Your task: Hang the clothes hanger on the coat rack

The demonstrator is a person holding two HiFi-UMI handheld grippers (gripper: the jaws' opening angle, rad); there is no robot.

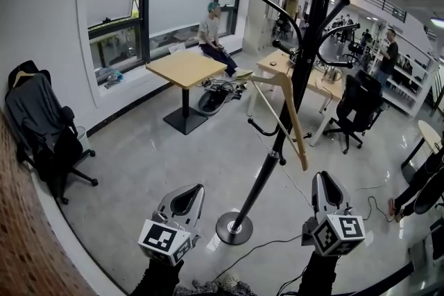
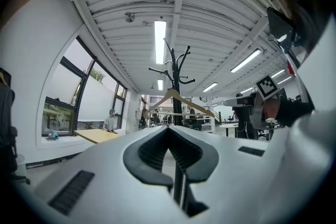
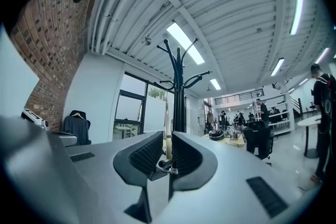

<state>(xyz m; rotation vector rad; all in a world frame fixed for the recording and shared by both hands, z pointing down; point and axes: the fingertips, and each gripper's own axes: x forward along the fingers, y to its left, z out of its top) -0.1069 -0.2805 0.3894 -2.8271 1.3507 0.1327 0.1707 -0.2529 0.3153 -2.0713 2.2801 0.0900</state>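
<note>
A light wooden clothes hanger (image 1: 295, 114) hangs tilted from a lower hook of the black coat rack (image 1: 303, 73), whose round base (image 1: 234, 227) stands on the floor between my grippers. The left gripper (image 1: 196, 188) is low and left of the base, its fingertips touching, holding nothing. To the right of the base, the right gripper (image 1: 325, 178) sits just below the hanger's lower end, with a narrow gap between its pads and nothing in it. The left gripper view shows the hanger (image 2: 181, 99) on the rack (image 2: 173, 68) beyond the left gripper (image 2: 168, 128). The right gripper (image 3: 167, 136) faces the rack (image 3: 179, 92).
An office chair draped with a dark jacket (image 1: 38, 121) stands at the left wall. A wooden table (image 1: 186, 68) with a seated person (image 1: 211, 31) lies behind. A desk (image 1: 312, 83) and a black chair (image 1: 361, 104) stand right of the rack. Cables (image 1: 277, 246) trail across the floor.
</note>
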